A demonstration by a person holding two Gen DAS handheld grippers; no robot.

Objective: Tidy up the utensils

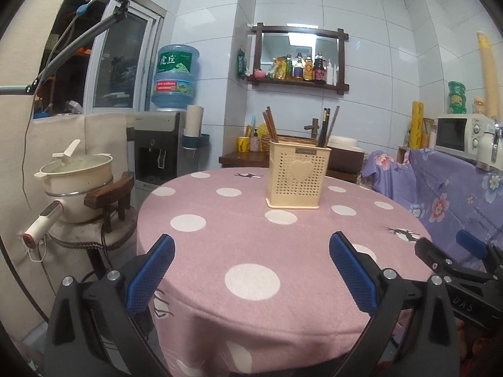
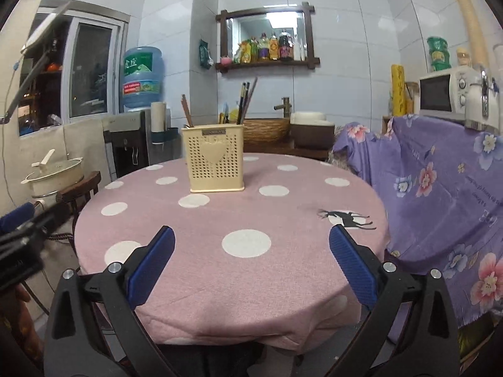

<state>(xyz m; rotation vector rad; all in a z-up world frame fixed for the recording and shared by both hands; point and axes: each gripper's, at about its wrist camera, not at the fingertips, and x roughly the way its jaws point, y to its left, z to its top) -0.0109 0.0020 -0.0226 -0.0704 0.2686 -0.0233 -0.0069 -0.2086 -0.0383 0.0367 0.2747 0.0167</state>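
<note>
A cream perforated utensil holder (image 1: 298,176) (image 2: 216,158) with a heart on its front stands upright toward the far side of the round table (image 1: 220,251) (image 2: 283,267), which wears a pink cloth with white dots. Brown chopsticks (image 1: 271,124) (image 2: 186,111) lean in its left side and dark ones (image 1: 328,124) (image 2: 245,99) in its right. My left gripper (image 1: 251,245) hangs open over the near table edge, nothing between its blue pads. My right gripper (image 2: 251,242) is open and empty too, well short of the holder. The right gripper's tip (image 1: 449,251) shows at the left wrist view's right edge.
A cream pot (image 1: 77,172) rests on a wooden stool at the left. A water dispenser (image 1: 163,144) stands behind it. A purple floral cloth (image 2: 440,188) covers furniture on the right, with a microwave (image 2: 443,94) on top. A sink counter (image 2: 283,138) lies behind the table.
</note>
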